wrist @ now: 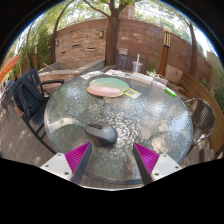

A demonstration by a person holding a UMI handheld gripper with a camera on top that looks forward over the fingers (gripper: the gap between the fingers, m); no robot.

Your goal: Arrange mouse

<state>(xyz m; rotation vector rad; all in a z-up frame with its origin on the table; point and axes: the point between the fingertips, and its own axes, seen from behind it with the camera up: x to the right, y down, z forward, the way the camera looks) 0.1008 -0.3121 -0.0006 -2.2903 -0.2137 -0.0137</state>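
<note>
My tool [112, 158] is released: its two fingers stand well apart, each with a magenta pad [79, 155] on its inner face, and nothing is held between them.

The mouse [102, 132] is a small, dark, rounded lump with a smooth matte look. It lies on the surface just ahead of my fingers, at about 12 o'clock from the tool and a little nearer the 11 o'clock finger, in line with the gap between them but not touching either pad.

The surface [70, 110] is a round table with a rippled, see-through glass top in a thin metal rim. Far beyond the mouse, at 12 o'clock, lies an oval pinkish plate [104, 88], with something flat and green [132, 92] just beside it at its 3 o'clock. A slim pale upright thing [137, 64], maybe a bottle, stands at the far rim around 1 o'clock.

Dark metal chairs [24, 98] stand around the table. A brick wall [80, 45] and a tree trunk [113, 35] rise behind. I can read no writing or brand on anything.
</note>
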